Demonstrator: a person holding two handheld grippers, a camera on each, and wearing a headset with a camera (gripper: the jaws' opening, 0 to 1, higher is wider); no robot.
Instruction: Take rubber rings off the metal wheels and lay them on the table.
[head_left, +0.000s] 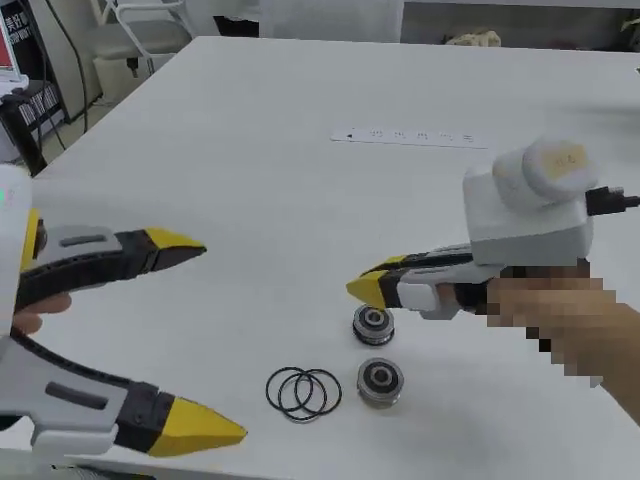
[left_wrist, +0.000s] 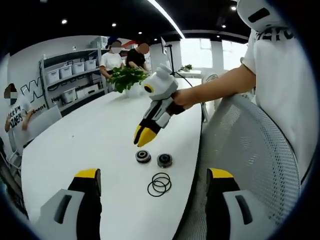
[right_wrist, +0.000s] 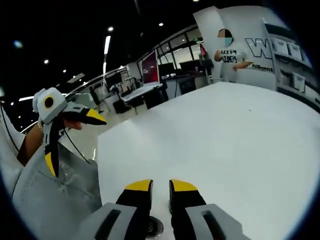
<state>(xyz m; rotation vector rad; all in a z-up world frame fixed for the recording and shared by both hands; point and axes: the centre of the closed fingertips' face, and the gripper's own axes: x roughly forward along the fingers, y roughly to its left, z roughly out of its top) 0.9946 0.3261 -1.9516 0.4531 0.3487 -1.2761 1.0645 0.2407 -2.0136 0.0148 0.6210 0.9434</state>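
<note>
I've got the left gripper (head_left: 205, 338) spread wide over the near-left part of the white table (head_left: 300, 180), with nothing between its jaws. The right gripper (head_left: 365, 290) has its jaws drawn almost together with just a slim gap, also empty, and its yellow tip is just beside the far wheel (head_left: 373, 325). The near wheel (head_left: 381, 381) sits close in front of that one, and 3 black rubber rings (head_left: 303, 392) lie flat and overlapping on the table just left of it; I can't tell whether either wheel still carries a ring.
</note>
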